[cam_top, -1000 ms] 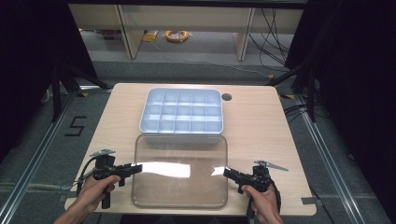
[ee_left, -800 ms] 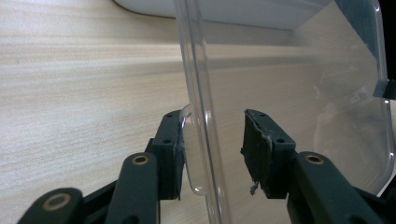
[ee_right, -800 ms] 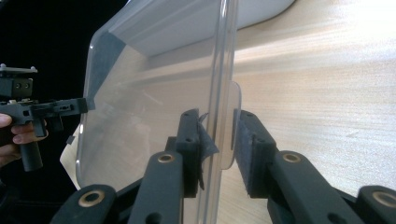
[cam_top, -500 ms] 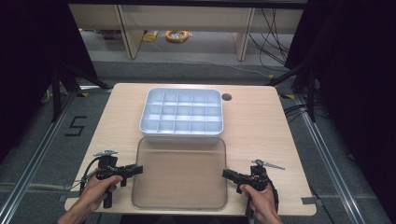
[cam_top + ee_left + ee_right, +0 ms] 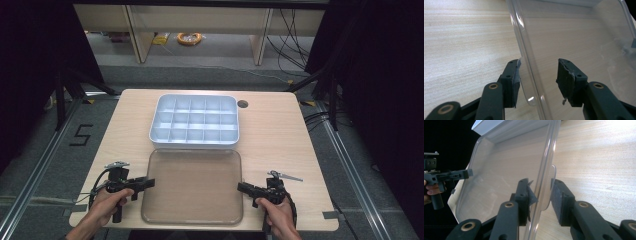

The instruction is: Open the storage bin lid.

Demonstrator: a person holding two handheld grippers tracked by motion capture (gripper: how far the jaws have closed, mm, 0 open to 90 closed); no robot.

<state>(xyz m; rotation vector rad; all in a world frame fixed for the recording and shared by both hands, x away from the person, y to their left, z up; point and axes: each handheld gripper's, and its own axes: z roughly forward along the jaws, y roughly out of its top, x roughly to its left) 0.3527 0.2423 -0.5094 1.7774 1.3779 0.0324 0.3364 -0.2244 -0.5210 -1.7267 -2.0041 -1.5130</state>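
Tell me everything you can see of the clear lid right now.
The clear lid is a see-through plastic rectangle with rounded corners, a raised rim and a small tab on each short edge. It lies flat on the table, just in front of the white compartment box. Each hand-held gripper's jaws, just opening, straddle a tabbed edge without pressing it.

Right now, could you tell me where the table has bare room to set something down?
Bare wood runs left and right of the compartment tray, out to the table edges. The near middle is crowded: the clear lid lies there, with the left gripper and right gripper at its side rims.
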